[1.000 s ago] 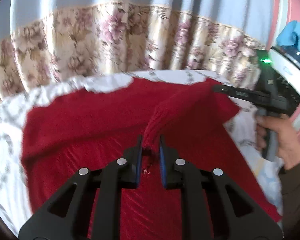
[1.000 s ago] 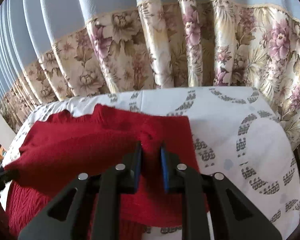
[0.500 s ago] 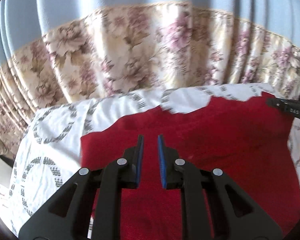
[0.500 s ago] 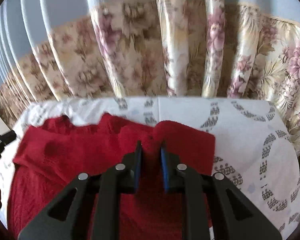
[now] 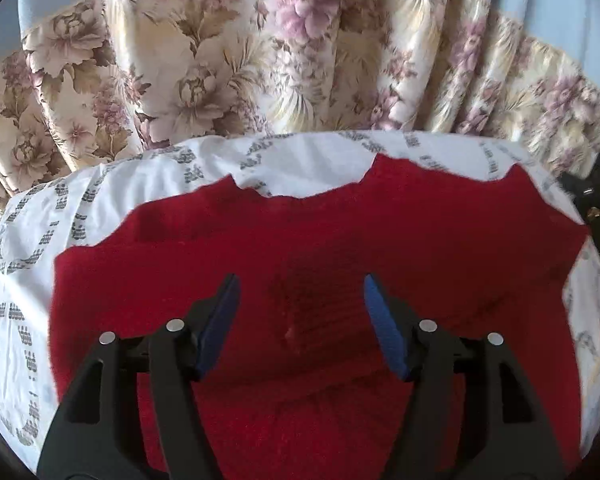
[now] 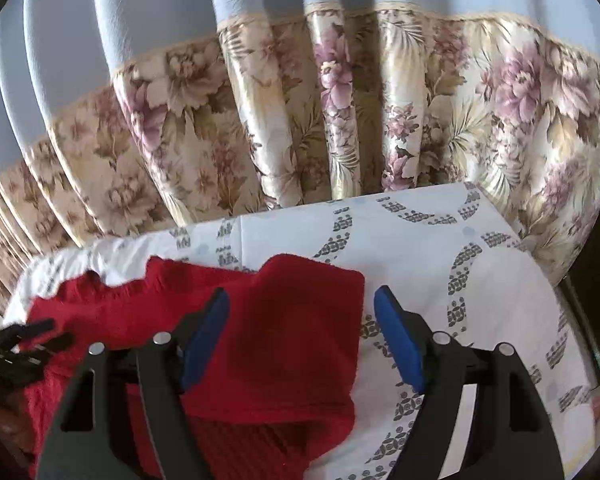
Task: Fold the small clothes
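Observation:
A red knitted garment (image 5: 320,248) lies folded on a white patterned cloth (image 5: 100,192). My left gripper (image 5: 300,316) is open and empty, just above the garment's middle. In the right wrist view the garment (image 6: 284,320) shows a folded flap over its right part. My right gripper (image 6: 300,332) is open and empty over that flap's right edge. The tips of the left gripper (image 6: 36,332) show at the far left of the right wrist view.
A floral curtain (image 5: 300,60) hangs close behind the table's far edge, also seen in the right wrist view (image 6: 340,120). The white cloth (image 6: 480,280) extends right of the garment. Dark objects (image 5: 596,200) sit at the right edge.
Both grippers let go of the red garment and opened wide. The folded part now lies flat on the garment. The left gripper moved forward over the garment's middle.

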The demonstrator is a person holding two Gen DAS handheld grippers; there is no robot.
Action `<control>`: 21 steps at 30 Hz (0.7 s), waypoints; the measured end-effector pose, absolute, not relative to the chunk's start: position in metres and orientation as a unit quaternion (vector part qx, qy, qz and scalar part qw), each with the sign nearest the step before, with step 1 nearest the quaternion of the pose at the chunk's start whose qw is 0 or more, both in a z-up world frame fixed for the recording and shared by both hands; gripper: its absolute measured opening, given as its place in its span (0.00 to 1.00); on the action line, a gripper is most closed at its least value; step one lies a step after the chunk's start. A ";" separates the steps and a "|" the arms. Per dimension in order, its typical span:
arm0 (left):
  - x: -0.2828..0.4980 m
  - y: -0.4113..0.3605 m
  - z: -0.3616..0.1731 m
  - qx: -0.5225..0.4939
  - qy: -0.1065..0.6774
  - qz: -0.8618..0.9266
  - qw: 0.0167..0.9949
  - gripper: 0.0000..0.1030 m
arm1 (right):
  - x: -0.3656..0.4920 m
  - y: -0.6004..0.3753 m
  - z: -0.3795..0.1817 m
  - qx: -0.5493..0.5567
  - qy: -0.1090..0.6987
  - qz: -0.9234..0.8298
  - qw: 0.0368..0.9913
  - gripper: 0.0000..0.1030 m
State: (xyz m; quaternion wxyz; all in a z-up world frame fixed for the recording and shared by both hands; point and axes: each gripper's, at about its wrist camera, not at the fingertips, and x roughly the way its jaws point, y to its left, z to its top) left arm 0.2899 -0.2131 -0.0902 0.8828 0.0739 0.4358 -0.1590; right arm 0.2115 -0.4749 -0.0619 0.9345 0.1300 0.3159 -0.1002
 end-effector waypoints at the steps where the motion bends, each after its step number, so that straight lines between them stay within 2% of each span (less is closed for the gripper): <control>1: 0.292 -0.217 -0.094 0.078 0.444 -0.155 0.879 0.62 | 0.211 -0.477 -0.062 0.134 0.313 -0.098 0.935 0.73; 4: 0.295 -0.226 -0.105 0.057 0.464 -0.164 0.868 0.57 | 0.211 -0.481 -0.065 0.136 0.311 -0.101 0.935 0.75; 7: 0.288 -0.237 -0.103 0.080 0.443 -0.175 0.876 0.30 | 0.211 -0.482 -0.071 0.142 0.315 -0.094 0.934 0.76; 8: 0.287 -0.240 -0.101 0.089 0.438 -0.175 0.877 0.15 | 0.212 -0.481 -0.074 0.138 0.317 -0.095 0.933 0.76; 9: 0.285 -0.241 -0.099 0.098 0.430 -0.171 0.881 0.06 | 0.213 -0.480 -0.075 0.133 0.321 -0.094 0.933 0.76; 16: 0.275 -0.215 -0.067 0.065 0.373 -0.148 0.914 0.05 | 0.213 -0.470 -0.071 0.115 0.318 -0.087 0.937 0.76; 21: 0.277 -0.188 -0.058 0.043 0.366 -0.127 0.921 0.05 | 0.214 -0.459 -0.070 0.098 0.320 -0.086 0.938 0.76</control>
